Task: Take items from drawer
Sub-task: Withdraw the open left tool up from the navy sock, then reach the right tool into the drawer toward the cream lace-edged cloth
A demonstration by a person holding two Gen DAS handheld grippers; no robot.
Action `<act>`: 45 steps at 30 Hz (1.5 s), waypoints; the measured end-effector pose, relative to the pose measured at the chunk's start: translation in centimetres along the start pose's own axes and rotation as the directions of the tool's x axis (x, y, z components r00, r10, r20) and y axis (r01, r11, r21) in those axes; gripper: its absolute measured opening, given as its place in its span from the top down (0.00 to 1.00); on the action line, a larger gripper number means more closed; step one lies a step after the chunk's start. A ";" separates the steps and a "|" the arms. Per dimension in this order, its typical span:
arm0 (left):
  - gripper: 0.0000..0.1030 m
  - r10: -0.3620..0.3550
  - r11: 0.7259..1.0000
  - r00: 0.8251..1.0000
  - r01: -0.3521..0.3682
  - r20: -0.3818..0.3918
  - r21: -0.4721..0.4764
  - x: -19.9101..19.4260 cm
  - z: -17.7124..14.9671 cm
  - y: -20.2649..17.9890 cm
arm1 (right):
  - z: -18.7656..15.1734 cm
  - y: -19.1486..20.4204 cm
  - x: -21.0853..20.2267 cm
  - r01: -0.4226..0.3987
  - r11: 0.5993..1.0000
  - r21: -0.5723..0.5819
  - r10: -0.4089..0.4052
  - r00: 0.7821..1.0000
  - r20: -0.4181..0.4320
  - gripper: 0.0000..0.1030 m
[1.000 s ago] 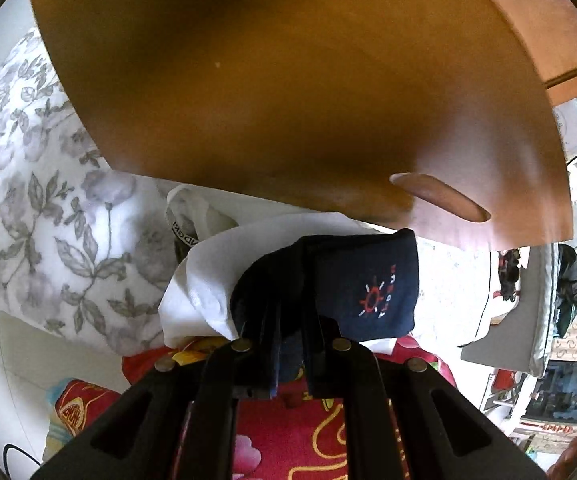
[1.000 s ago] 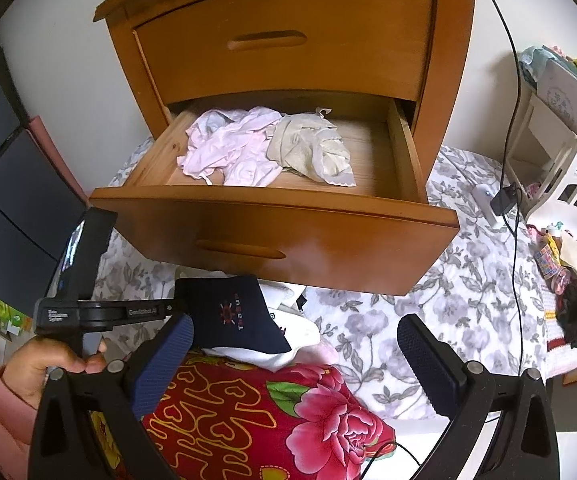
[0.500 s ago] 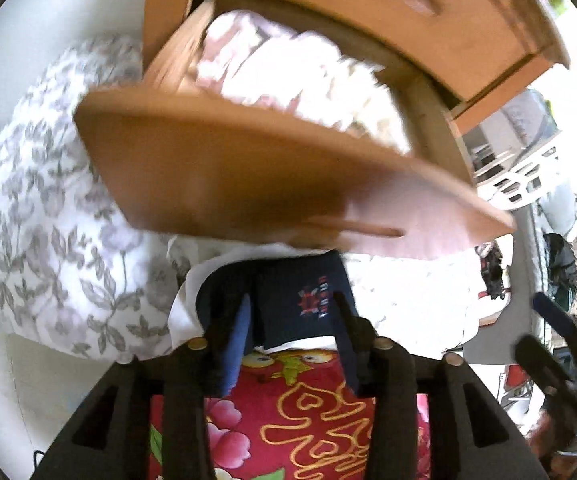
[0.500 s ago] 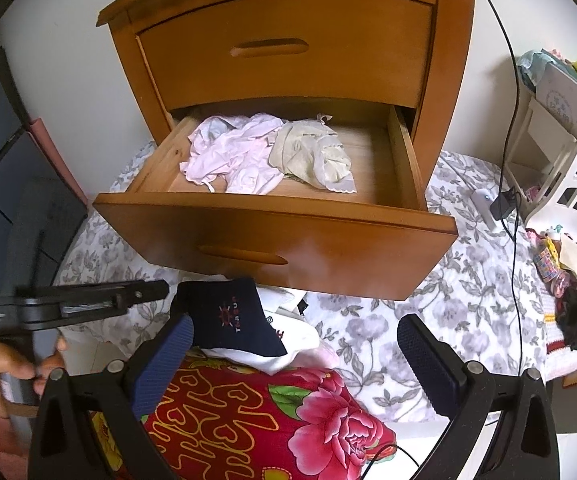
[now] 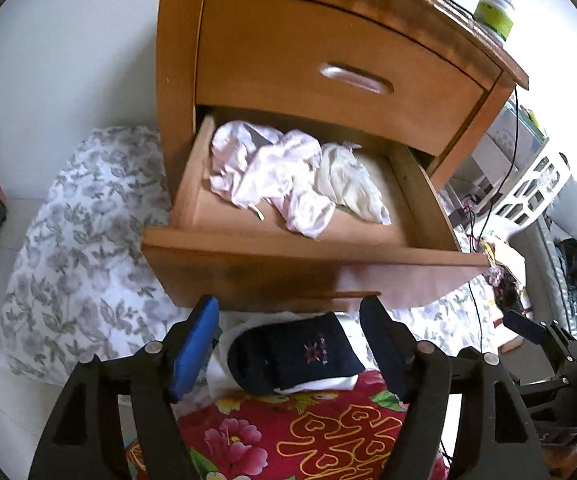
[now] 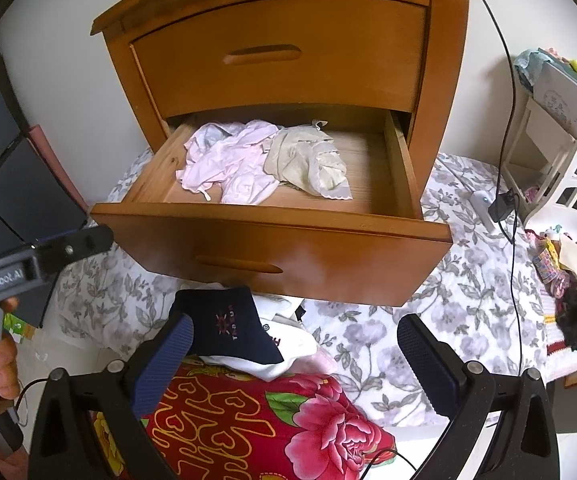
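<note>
The lower drawer (image 5: 288,248) (image 6: 272,220) of a wooden nightstand stands pulled out. Inside lie crumpled pale pink clothes (image 5: 272,176) (image 6: 224,160) and a cream cloth (image 5: 348,184) (image 6: 308,164). Below the drawer front a navy sock (image 5: 300,352) (image 6: 228,328) rests on white garments (image 6: 284,356) atop a red floral cloth (image 5: 288,432) (image 6: 248,416). My left gripper (image 5: 288,344) is open above the sock, holding nothing. My right gripper (image 6: 292,364) is open wide, empty, near the pile.
A grey floral bedspread (image 5: 76,256) (image 6: 468,300) surrounds the nightstand. A green-labelled bottle (image 5: 494,12) stands on top. A white plastic rack (image 6: 560,128) and a black cable (image 6: 508,120) are at the right. A hand (image 6: 0,360) holds the left gripper's handle.
My left gripper let go of the navy sock, opened, and pulled back and up, so the drawer's inside now shows. The right gripper rose slightly and stayed open.
</note>
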State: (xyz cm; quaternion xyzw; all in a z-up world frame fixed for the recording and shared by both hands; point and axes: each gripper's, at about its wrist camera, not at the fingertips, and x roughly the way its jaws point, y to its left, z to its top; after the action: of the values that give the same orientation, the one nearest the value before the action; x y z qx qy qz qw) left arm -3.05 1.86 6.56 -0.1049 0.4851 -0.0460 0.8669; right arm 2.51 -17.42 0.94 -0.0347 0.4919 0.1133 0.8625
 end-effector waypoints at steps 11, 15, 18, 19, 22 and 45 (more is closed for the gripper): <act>0.07 0.075 0.997 0.991 -0.074 0.108 -0.006 -0.7 0.7 0.8 | 0.5 0.1 0.8 0.007 1.000 -0.012 -0.007 1.000 -0.015 0.00; 0.07 0.086 0.996 0.987 -0.085 0.133 -0.010 -0.7 0.9 1.1 | 0.9 0.3 1.0 0.007 1.000 -0.019 -0.007 1.000 -0.019 0.00; 0.06 0.097 0.995 0.983 -0.097 0.155 -0.011 -0.7 1.0 1.2 | 1.3 0.4 1.3 0.005 1.000 -0.021 -0.005 1.000 -0.017 0.00; 0.06 0.098 0.995 0.981 -0.097 0.165 -0.012 -0.7 1.1 1.3 | 1.5 0.4 1.4 0.006 1.000 -0.021 -0.006 1.000 -0.016 0.00; 0.06 0.094 0.996 0.977 -0.093 0.189 -0.015 -0.8 1.2 1.6 | 1.9 0.4 1.5 0.007 1.000 -0.022 -0.007 1.000 -0.015 0.00; 0.06 0.081 0.996 0.954 -0.086 0.290 0.003 1.4 3.1 3.3 | 9.6 0.5 3.1 -0.017 0.997 -0.080 0.026 0.993 0.117 0.00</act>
State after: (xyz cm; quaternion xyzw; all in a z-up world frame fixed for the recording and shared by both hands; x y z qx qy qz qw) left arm 0.24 5.29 6.18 -0.0833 0.3567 0.0027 0.9305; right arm 12.00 -14.83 3.30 -0.0564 0.4356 0.1438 0.8868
